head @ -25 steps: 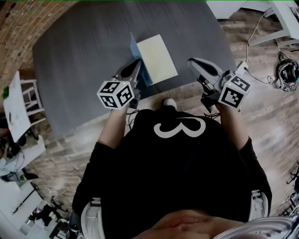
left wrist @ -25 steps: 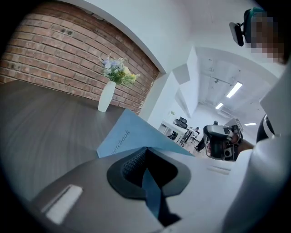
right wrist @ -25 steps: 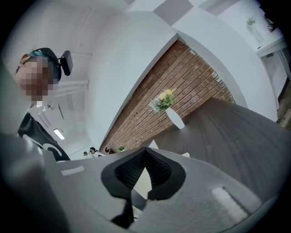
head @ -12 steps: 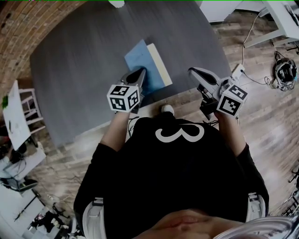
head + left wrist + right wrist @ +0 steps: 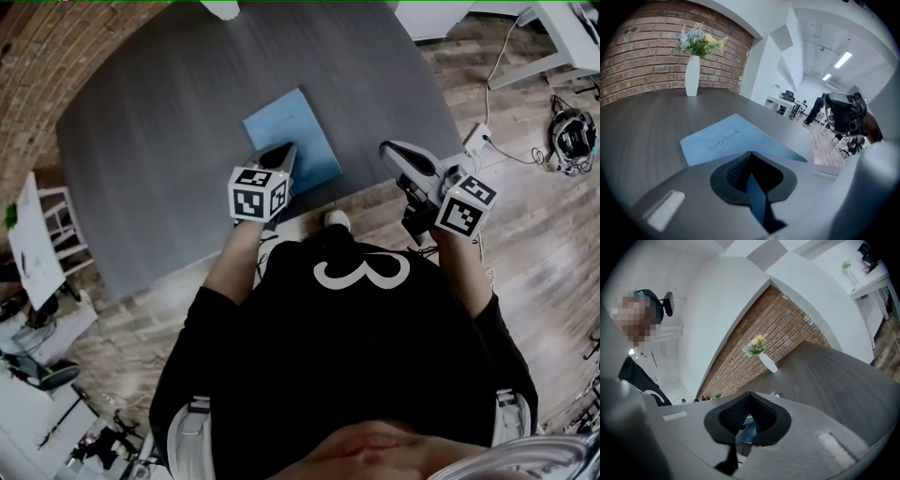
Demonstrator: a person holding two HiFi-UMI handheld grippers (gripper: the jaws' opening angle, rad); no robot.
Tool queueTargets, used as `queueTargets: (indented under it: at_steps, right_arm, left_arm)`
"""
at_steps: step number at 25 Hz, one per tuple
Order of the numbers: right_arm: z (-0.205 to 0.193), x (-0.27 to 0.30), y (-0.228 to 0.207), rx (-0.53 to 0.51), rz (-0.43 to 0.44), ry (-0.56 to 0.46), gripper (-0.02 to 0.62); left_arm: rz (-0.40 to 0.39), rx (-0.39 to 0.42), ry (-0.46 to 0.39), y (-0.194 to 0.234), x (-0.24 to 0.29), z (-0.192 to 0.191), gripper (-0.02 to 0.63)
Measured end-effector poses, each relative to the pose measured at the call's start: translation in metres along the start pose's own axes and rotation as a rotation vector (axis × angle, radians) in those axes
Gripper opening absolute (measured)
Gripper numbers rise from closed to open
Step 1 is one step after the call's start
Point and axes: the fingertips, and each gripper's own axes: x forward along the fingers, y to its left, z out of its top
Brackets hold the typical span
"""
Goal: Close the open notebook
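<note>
The blue notebook [image 5: 292, 133] lies closed and flat on the dark grey table [image 5: 141, 141], near its front edge. In the left gripper view its cover [image 5: 723, 140] shows the word "notebook". My left gripper [image 5: 280, 152] is over the notebook's near left edge, its jaws shut with nothing between them [image 5: 749, 154]. My right gripper [image 5: 391, 150] hangs to the right of the notebook, apart from it, off the table's front right corner. Its jaws are shut and empty [image 5: 750, 393]. A sliver of the blue cover [image 5: 749, 430] shows through the gap below them.
A white vase with flowers [image 5: 693, 70] stands at the table's far side, seen too in the right gripper view [image 5: 766, 363]. A brick wall runs behind it. A power strip with cables [image 5: 481, 136] lies on the wood floor to the right. White furniture [image 5: 33, 234] stands at left.
The blue cover swung over from the left onto the yellow pages and now lies flat, closing the notebook. My left gripper moved right along with it. The right gripper hardly moved.
</note>
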Motion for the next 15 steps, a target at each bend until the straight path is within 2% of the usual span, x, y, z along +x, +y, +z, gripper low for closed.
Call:
queueTargets:
  at_steps: [3, 8, 11, 15]
  right_arm:
    - [0.002, -0.003, -0.005, 0.012, -0.007, -0.007, 0.002]
    - [0.004, -0.009, -0.013, 0.033, -0.033, -0.032, 0.002]
    - [0.001, -0.009, -0.012, 0.035, -0.043, -0.032, 0.002]
    - [-0.008, -0.006, -0.006, 0.037, -0.058, -0.025, 0.002]
  left_arm:
    - [0.021, 0.009, 0.053, 0.001, 0.006, -0.002, 0.012]
    - [0.065, 0.08, 0.146, -0.002, 0.014, -0.007, 0.012]
    - [0.077, 0.121, 0.167, -0.003, 0.016, -0.007, 0.012]
    - [0.069, 0.124, 0.18, -0.002, 0.017, -0.007, 0.012]
